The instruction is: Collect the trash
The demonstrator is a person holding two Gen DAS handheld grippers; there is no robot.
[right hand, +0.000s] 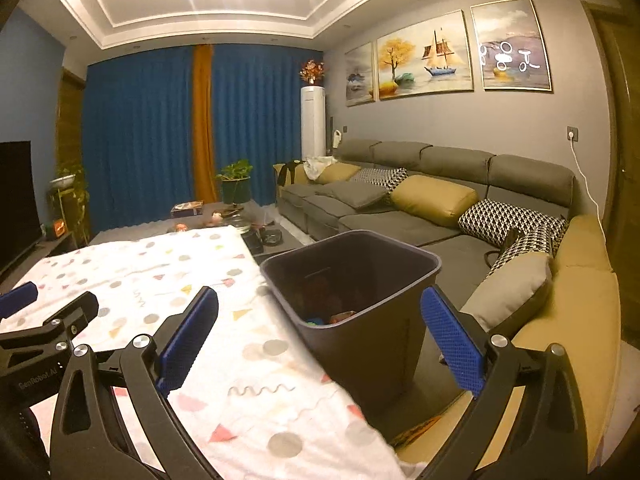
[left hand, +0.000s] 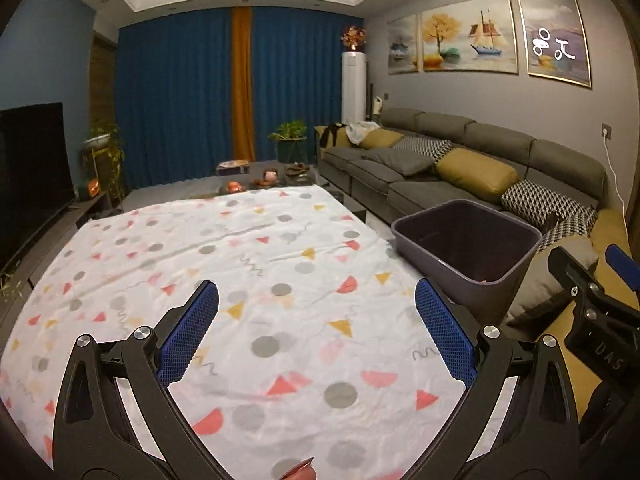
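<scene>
both pairs of blue-padded fingers stand wide apart with nothing between them. my left gripper (left hand: 316, 330) hangs over the white tablecloth with grey dots and coloured triangles (left hand: 248, 248), and my right gripper (right hand: 318, 344) hangs at the cloth's right edge, its right finger out past the dark grey plastic trash bin (right hand: 360, 280).

the bin stands on the floor just beside the table, between it and the long grey sofa with mustard and houndstooth cushions (right hand: 400, 208). looking down into it from the right wrist view, i can see a few bits at the bottom: something orange-red and something blue-green, too small to name. so some trash is already in, by my reckoning.

the cloth looks nearly bare from where i am. the one thing left that i can make out is a small reddish scrap (left hand: 300, 472) at the very bottom edge of the left wrist view, close under my left gripper and cut off by the frame; i cannot tell what it is. the far end of the table, past the cloth, holds a few dishes and a box, which i would not count as trash. i judge the job mostly done, with that scrap to check.

both of my grippers point forward and somewhat down, side by side, the left over the cloth and the right nearer the bin. neither touches anything.
</scene>
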